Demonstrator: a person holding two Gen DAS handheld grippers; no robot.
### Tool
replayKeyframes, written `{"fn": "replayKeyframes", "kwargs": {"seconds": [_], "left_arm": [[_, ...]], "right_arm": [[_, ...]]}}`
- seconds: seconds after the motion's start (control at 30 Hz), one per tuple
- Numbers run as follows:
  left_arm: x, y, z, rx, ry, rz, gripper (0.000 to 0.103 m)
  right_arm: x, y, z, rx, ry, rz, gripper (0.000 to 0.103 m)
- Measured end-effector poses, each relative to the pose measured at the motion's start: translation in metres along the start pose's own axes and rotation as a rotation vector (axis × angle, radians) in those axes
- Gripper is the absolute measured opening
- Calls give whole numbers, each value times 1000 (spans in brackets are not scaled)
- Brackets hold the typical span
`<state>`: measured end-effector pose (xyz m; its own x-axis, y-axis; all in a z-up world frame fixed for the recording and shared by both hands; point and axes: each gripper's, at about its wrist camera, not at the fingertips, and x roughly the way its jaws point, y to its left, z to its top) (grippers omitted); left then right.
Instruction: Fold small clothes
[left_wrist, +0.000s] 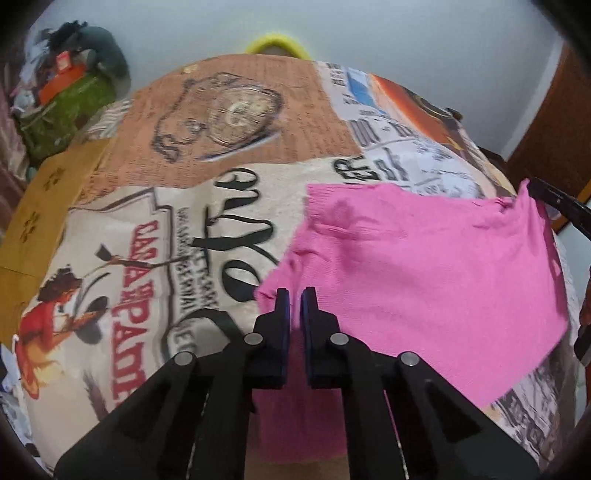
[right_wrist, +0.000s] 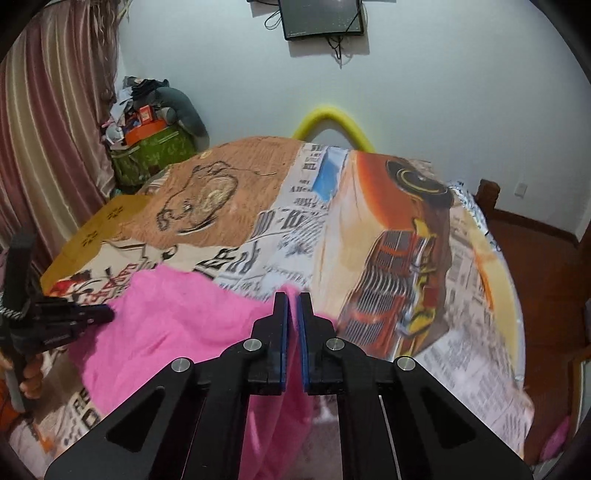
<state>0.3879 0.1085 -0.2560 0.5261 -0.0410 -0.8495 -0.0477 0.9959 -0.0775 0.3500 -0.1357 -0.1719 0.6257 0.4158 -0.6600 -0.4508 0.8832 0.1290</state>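
A small pink knit garment (left_wrist: 413, 266) lies spread over the printed bedcover (left_wrist: 155, 258), partly lifted. My left gripper (left_wrist: 294, 295) is shut on the pink garment's near left edge. My right gripper (right_wrist: 293, 299) is shut on the garment's (right_wrist: 177, 317) right corner, and cloth hangs down between its fingers. The right gripper shows at the right edge of the left wrist view (left_wrist: 554, 201). The left gripper shows at the left of the right wrist view (right_wrist: 92, 314), pinching the cloth.
The bedcover (right_wrist: 369, 221) covers a bed with a yellow sheet (right_wrist: 107, 218) at its left edge. A green bag with clutter (right_wrist: 155, 147) stands in the far left corner by a curtain (right_wrist: 48, 129). A yellow foam arch (right_wrist: 332, 118) and a wall screen (right_wrist: 321, 18) are beyond.
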Motion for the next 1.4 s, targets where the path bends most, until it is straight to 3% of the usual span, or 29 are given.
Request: {"fn": "replayKeyframes", "kwargs": {"seconds": [0.17, 0.27, 0.37, 0.5, 0.53, 0.6, 0.67, 0.87, 1.1, 1.27, 1.37, 1.4], "left_arm": [[1, 2, 1, 10, 3, -9, 7], [-5, 3, 2, 18, -14, 24, 7], [-17, 10, 3, -2, -20, 2, 12], [-31, 23, 1, -44, -36, -30, 53], [-33, 25, -1, -52, -38, -35, 59], [-31, 28, -5, -63, -11, -55, 61], [-24, 30, -9, -79, 39, -83, 61], [-2, 32, -16, -139, 106, -171, 61], [12, 26, 2, -151, 87, -208, 61], [19, 19, 10, -145, 78, -245, 42], [22, 21, 11, -170, 81, -273, 24], [23, 22, 11, -184, 85, -280, 19]], "right_arm": [[25, -7, -8, 22, 68, -8, 5], [21, -9, -15, 40, 69, 0, 5], [9, -15, -16, 99, 73, 36, 9], [-11, -19, -22, 173, 65, 107, 52], [-15, -17, -25, 171, 62, 113, 53], [-21, -11, -32, 158, 72, 118, 55], [-22, -7, -41, 154, 102, 119, 62], [-11, -1, -64, 164, 173, 137, 62], [9, -4, -66, 200, 187, 185, 64], [23, -11, -59, 250, 176, 213, 62], [31, -11, -55, 263, 175, 210, 47], [33, -11, -55, 267, 180, 210, 34]]}}
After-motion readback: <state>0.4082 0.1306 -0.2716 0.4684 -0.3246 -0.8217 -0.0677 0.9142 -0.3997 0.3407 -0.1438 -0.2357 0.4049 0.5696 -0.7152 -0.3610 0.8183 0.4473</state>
